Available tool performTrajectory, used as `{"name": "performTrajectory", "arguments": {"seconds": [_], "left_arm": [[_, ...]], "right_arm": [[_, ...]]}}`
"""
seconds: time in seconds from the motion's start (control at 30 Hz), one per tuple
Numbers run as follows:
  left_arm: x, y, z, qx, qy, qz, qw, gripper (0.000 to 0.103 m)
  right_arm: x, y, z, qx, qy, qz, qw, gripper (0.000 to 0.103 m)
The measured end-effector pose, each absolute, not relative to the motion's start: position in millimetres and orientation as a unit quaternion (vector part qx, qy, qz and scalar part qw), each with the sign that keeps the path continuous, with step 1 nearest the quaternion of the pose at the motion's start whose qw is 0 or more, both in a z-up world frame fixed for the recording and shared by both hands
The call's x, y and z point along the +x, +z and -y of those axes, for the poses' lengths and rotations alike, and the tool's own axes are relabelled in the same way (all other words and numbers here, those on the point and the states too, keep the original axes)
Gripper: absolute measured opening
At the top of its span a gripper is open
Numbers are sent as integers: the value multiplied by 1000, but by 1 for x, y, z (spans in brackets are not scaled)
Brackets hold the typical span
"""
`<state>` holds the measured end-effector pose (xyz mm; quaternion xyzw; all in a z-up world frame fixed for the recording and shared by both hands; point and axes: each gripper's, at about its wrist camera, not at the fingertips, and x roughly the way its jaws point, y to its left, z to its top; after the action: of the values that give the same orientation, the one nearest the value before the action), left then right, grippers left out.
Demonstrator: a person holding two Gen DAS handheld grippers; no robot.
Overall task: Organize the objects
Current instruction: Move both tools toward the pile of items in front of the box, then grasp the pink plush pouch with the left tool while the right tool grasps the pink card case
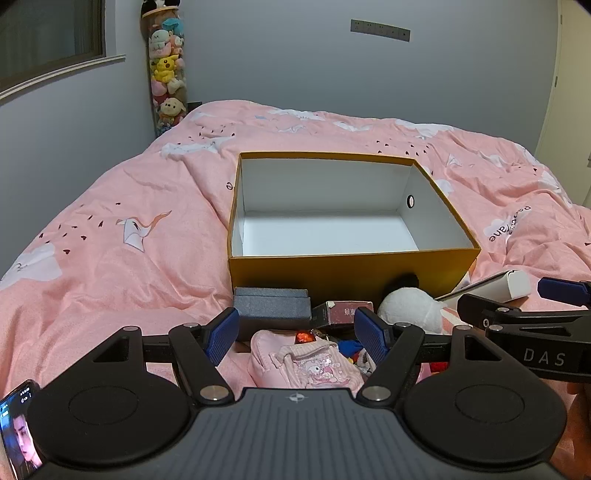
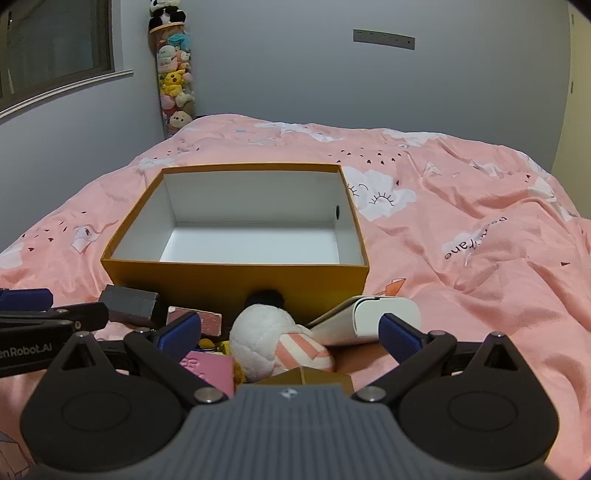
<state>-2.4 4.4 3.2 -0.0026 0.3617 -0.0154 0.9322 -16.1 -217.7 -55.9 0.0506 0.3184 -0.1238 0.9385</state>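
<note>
A yellow cardboard box [image 1: 343, 273] [image 2: 207, 280] with a white, empty inside stands on the pink bed. A pile of small things lies in front of it: a grey block [image 1: 271, 306] [image 2: 129, 302], a dark red carton [image 1: 343, 312] [image 2: 208, 321], a white plush toy [image 1: 410, 308] [image 2: 266, 341], a pink pouch [image 1: 306, 363], a white case [image 1: 513, 284] [image 2: 380, 319], a pink card [image 2: 210, 367] and a gold box [image 2: 310, 376]. My left gripper [image 1: 297, 336] hangs open above the pouch. My right gripper [image 2: 291, 334] is open over the plush toy, touching nothing.
The pink duvet [image 1: 129, 221] covers the whole bed, rumpled on the right. A clear tube of plush toys [image 1: 168, 70] stands in the far corner by a window [image 1: 48, 33]. A phone [image 1: 18, 432] lies at the lower left.
</note>
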Motion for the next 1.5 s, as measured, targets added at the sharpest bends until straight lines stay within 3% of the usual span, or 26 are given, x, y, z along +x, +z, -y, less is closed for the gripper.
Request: {"name": "performTrajectory", "arguments": {"seconds": [0.6, 0.93, 1.1, 1.23, 1.5], "left_arm": [[-2, -2, -5, -4, -26, -367, 930, 84], [6, -10, -16, -28, -59, -412, 909, 69], [9, -14, -18, -39, -81, -435, 896, 67], [10, -19, -17, -32, -108, -455, 883, 63], [11, -25, -25, -14, -127, -477, 870, 58]], "right_arm": [[-16, -55, 215, 51, -110, -324, 938, 101], [-11, -62, 210, 55, -80, -345, 933, 75], [-6, -68, 205, 58, -57, -361, 929, 71], [-6, -71, 201, 58, -39, -372, 926, 60], [-3, -78, 189, 55, 5, -397, 916, 56]]}}
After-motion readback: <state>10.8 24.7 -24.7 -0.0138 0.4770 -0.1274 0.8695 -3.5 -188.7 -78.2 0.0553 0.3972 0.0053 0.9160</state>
